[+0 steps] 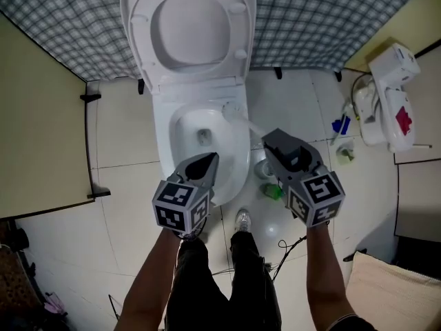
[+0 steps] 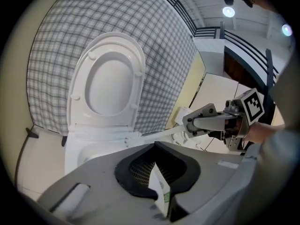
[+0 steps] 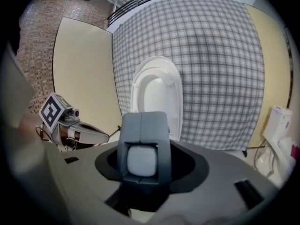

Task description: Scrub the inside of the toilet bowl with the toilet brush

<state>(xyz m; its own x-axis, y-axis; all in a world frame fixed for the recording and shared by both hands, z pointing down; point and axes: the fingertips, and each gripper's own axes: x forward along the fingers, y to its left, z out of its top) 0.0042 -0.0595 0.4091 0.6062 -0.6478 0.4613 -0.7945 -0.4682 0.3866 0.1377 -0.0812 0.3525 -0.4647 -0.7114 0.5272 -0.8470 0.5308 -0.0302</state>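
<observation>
**Brush in right gripper, at the bowl's rim**

The right gripper (image 1: 274, 141) is clamped on the white brush (image 1: 249, 125) by its handle; the handle slants up-left, its far end at the right rim of the bowl (image 1: 166, 138); the lid (image 1: 189, 26) stands up against the checked wall; the left gripper (image 1: 206, 163) hangs over the bowl's front rim, jaws together, holding nothing.

Grey left gripper (image 1: 207, 161) and right gripper (image 1: 273, 141) carry black-and-white marker cubes (image 1: 180, 204); dark trousers (image 1: 207, 285), pale shoe (image 1: 242, 221)
</observation>
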